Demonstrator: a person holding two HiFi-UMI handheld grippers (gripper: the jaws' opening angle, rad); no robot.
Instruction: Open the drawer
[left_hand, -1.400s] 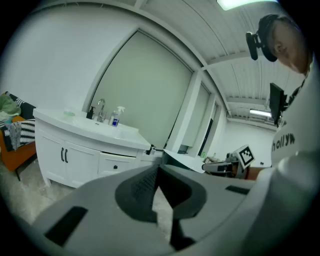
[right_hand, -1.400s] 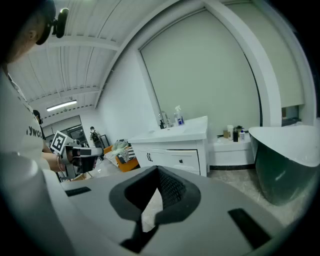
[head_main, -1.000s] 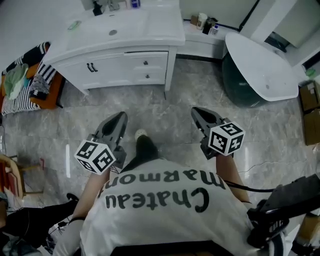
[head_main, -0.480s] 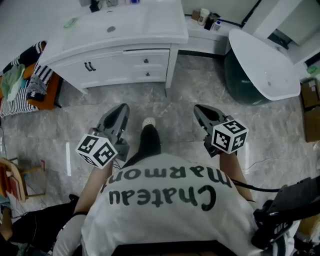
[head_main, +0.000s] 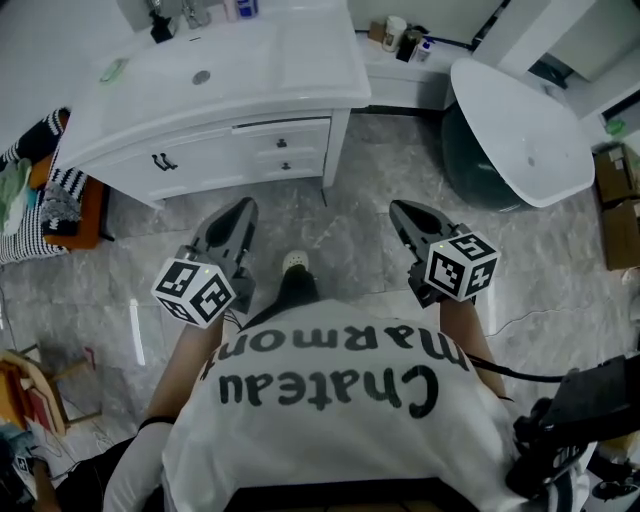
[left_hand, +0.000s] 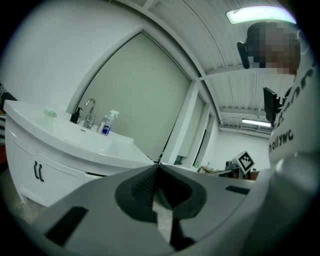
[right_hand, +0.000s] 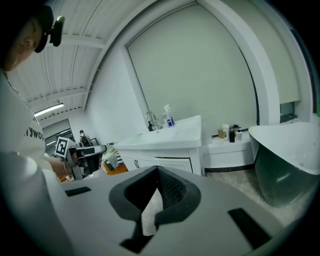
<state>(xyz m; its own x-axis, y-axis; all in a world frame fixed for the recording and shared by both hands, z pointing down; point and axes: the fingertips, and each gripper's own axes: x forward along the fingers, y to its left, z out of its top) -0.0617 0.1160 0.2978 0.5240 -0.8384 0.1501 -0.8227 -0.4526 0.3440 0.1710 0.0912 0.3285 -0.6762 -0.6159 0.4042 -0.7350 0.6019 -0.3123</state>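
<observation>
The white vanity (head_main: 215, 75) stands ahead, its drawer (head_main: 283, 143) closed. Left gripper (head_main: 242, 207) and right gripper (head_main: 398, 209), jaws together and empty, are well apart from it; nothing is done yet.

Head view: on the person's head, facing steeply down; left gripper (head_main: 240, 212) and right gripper (head_main: 402, 212) near, vanity (head_main: 290, 60) ahead.
Left gripper view: low, along its jaws, towards the vanity.
Right gripper view: low, towards vanity and bathtub (right_hand: 292, 150).
Shared: vanity, all three.
</observation>
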